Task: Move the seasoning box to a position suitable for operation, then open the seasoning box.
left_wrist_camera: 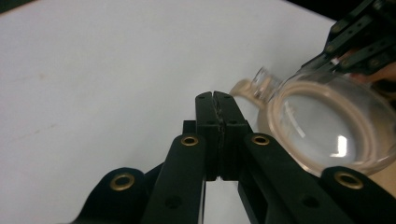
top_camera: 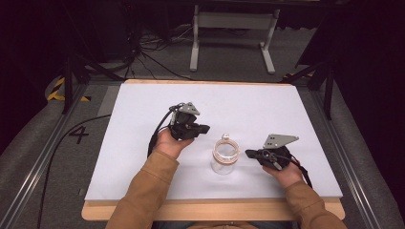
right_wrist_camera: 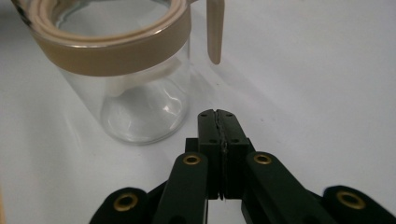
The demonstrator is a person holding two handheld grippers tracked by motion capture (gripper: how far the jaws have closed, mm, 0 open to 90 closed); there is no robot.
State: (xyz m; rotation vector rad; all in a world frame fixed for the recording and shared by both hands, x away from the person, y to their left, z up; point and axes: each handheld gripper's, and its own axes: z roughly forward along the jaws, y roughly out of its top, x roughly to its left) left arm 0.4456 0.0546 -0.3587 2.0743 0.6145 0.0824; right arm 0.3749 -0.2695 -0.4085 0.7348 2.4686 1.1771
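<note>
A clear glass jar [top_camera: 223, 157] with a beige band round its mouth stands upright on the white board [top_camera: 143, 162], between my two grippers. A beige strap with a small clear knob [top_camera: 226, 136] hangs off its far side. My left gripper [top_camera: 205, 128] is shut and empty, a little left of and beyond the jar, pointing right. In the left gripper view the shut tips [left_wrist_camera: 215, 96] sit just left of the jar [left_wrist_camera: 327, 126]. My right gripper [top_camera: 248, 153] is shut and empty, just right of the jar. Its tips [right_wrist_camera: 216, 113] point past the jar's base [right_wrist_camera: 140, 112], apart from the glass.
The white board lies on a wooden tabletop [top_camera: 215, 210], with bare board all around the jar. Behind the table stands a white metal frame [top_camera: 234, 33], with cables [top_camera: 153, 52] on the grey floor. Black rails [top_camera: 43, 157] run along both sides.
</note>
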